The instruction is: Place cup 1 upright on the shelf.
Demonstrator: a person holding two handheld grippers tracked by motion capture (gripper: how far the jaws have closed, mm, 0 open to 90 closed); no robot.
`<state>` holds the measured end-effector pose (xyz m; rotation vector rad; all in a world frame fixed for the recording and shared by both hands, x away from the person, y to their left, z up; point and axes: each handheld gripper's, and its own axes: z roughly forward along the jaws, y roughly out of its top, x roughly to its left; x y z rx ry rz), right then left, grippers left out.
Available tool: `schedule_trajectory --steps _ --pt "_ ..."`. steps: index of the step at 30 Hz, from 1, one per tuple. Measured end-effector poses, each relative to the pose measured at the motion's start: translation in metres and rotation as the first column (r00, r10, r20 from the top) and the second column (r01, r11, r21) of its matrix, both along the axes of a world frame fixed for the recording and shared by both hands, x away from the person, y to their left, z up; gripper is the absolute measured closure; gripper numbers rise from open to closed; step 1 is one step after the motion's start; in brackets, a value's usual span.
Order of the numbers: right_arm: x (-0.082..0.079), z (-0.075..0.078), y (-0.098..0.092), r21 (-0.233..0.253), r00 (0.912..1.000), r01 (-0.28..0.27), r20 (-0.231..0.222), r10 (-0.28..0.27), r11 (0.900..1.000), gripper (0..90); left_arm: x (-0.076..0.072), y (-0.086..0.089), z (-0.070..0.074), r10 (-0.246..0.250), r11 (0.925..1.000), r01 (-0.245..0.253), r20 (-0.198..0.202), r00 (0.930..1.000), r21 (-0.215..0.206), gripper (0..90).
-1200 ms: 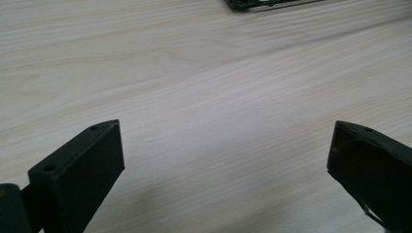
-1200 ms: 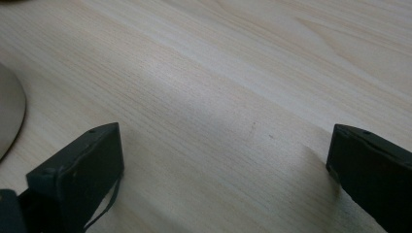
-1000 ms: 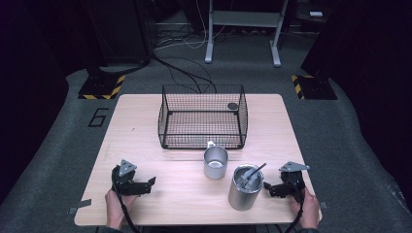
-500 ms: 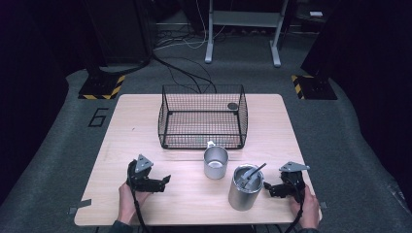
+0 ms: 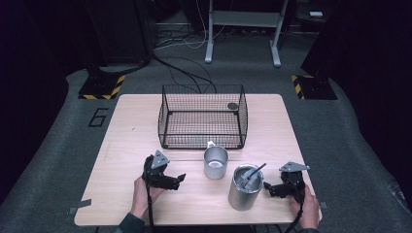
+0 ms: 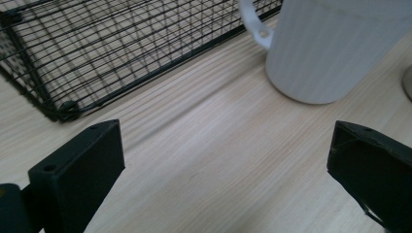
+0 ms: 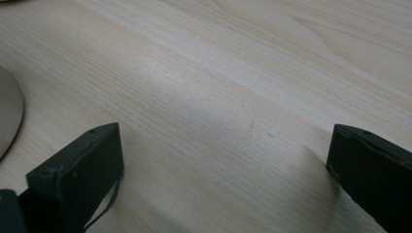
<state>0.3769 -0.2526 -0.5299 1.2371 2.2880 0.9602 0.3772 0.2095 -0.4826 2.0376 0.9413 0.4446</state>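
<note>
A white mug (image 5: pixel 215 162) (image 6: pixel 330 48) stands on the wooden table (image 5: pixel 131 126) just in front of a black wire basket (image 5: pixel 202 116) (image 6: pixel 97 53). To its right stands a taller steel canister (image 5: pixel 245 188) with a utensil (image 5: pixel 253 174) sticking out. My left gripper (image 5: pixel 178 180) (image 6: pixel 228 160) is open, low over the table, jaws pointing at the mug from its left, a short gap away. My right gripper (image 5: pixel 268 190) (image 7: pixel 223 160) is open over bare wood just right of the canister, whose base edge (image 7: pixel 7 116) shows at the left of the right gripper view.
A small dark round object (image 5: pixel 232 105) lies in the basket's back right corner. Dark floor surrounds the table, with cables (image 5: pixel 180 53) and a metal stand (image 5: pixel 243 29) behind. Bare wood (image 5: pixel 124 145) spans the table's left side.
My left gripper has moved right and forward, from the table's front left toward the mug. The right gripper, mug and canister have stayed put.
</note>
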Motion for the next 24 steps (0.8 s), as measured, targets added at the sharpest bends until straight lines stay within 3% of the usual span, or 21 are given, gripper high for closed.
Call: schedule_trajectory --steps 10,16,24 --pt "0.000 0.000 0.000 0.000 1.0000 0.000 0.000 0.000 1.000 0.0 0.005 -0.022 0.005 -0.088 0.9961 0.088 -0.004 0.9961 -0.009 0.1" --pt "0.000 0.000 0.000 0.000 1.0000 0.000 0.000 0.000 1.000 0.0 0.010 -0.034 0.009 -0.141 0.9892 0.140 -0.012 0.9900 -0.045 0.1" --pt "0.000 0.000 0.000 0.000 1.0000 0.000 -0.001 0.000 1.000 0.0 0.011 -0.049 0.009 -0.189 0.9802 0.189 0.003 0.9819 -0.059 0.0"
